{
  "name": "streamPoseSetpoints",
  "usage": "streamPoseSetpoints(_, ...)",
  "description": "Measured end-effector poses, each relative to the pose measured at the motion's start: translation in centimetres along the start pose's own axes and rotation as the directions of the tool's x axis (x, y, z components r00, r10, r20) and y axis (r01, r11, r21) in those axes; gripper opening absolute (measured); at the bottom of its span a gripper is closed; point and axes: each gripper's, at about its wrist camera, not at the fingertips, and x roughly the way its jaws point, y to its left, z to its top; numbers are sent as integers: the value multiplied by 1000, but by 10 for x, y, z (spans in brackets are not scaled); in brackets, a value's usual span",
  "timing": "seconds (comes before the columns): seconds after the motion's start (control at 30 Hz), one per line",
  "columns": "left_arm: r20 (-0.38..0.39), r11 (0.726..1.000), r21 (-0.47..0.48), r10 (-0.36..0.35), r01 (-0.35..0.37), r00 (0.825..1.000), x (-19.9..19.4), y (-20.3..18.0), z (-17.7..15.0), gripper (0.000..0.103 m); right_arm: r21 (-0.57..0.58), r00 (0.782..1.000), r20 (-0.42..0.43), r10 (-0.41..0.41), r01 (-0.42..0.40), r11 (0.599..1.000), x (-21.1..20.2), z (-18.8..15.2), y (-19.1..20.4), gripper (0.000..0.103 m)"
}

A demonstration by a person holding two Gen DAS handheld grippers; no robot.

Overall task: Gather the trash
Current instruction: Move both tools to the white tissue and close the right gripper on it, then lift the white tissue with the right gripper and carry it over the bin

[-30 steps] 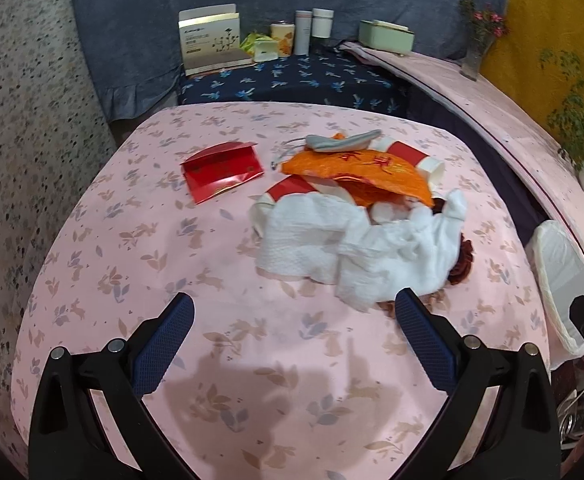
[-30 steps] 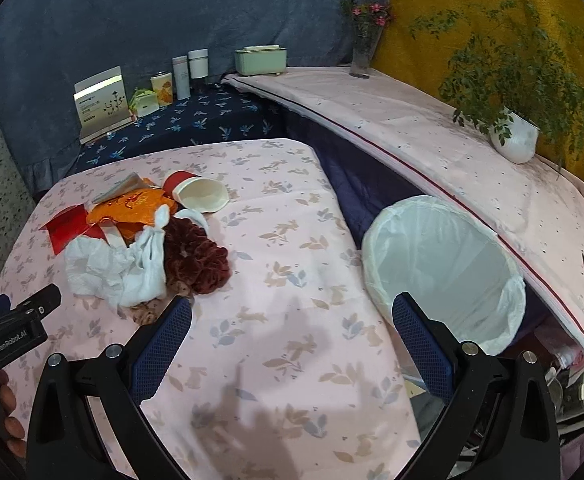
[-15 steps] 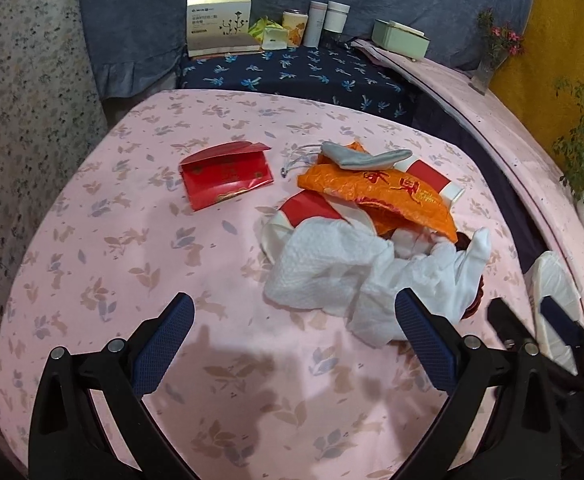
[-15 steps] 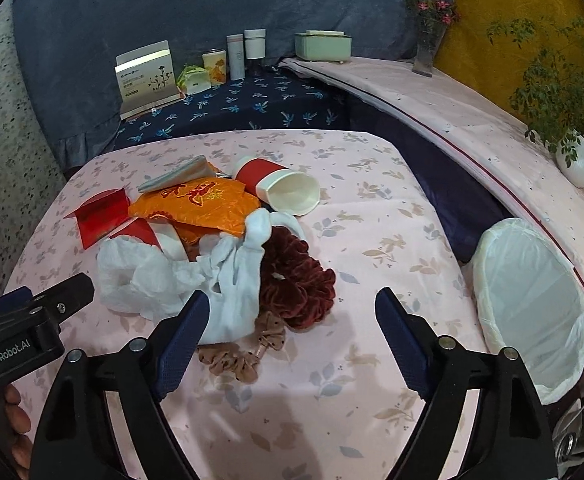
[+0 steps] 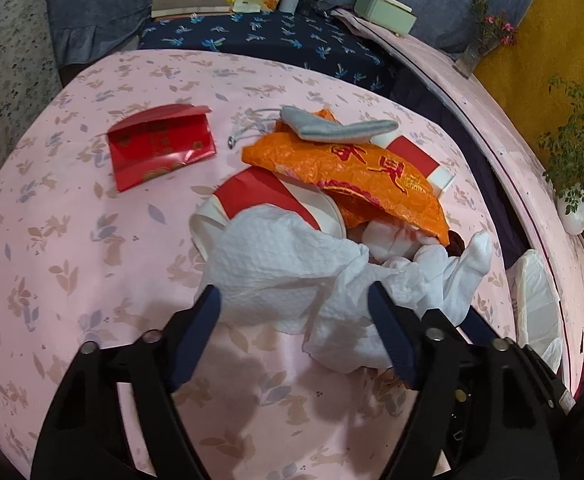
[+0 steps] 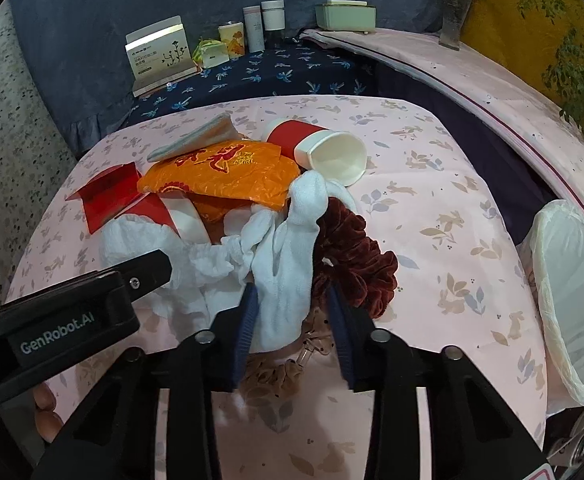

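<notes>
A heap of trash lies on the pink table (image 5: pixel 71 264): crumpled white paper towel (image 5: pixel 275 268), an orange plastic bag (image 5: pixel 356 172), red paper cups (image 6: pixel 320 148), a red envelope (image 5: pixel 159 148), a grey sock (image 5: pixel 340 126), a white sock (image 6: pixel 292 256), a dark red scrunchie (image 6: pixel 356 256). My left gripper (image 5: pixel 294 300) is open, its jaws either side of the paper towel. My right gripper (image 6: pixel 292 300) is partly closed, its jaws around the white sock's lower end; contact is unclear. The left gripper body (image 6: pixel 71 312) shows in the right wrist view.
A white-lined trash bin (image 6: pixel 572 296) stands off the table's right edge. A tan scrunchie (image 6: pixel 275 372) lies under the right gripper. Boxes and bottles (image 6: pixel 259 28) stand on the dark blue surface behind. A potted plant (image 5: pixel 576 204) sits on the right ledge.
Both grippers have moved forward onto the heap. The left jaws have narrowed around the paper towel. The right jaws have narrowed much more around the white sock.
</notes>
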Motion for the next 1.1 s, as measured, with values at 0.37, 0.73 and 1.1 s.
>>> streamPoseSetpoints(0.37,8,996,42,-80,79,997,-15,-6,-5,2,7,998,43,49,-50,999,-30,3,-4,7)
streamPoseSetpoints(0.73,83,987,122,-117,106,990,-63,-40,-10,2,32,986,157,50,-55,998,-87,12,-23,7)
streamPoseSetpoints(1.1,156,979,174,-130,102,979,-98,-64,0,6,108,967,253,-23,-4,994,-138,18,-68,7)
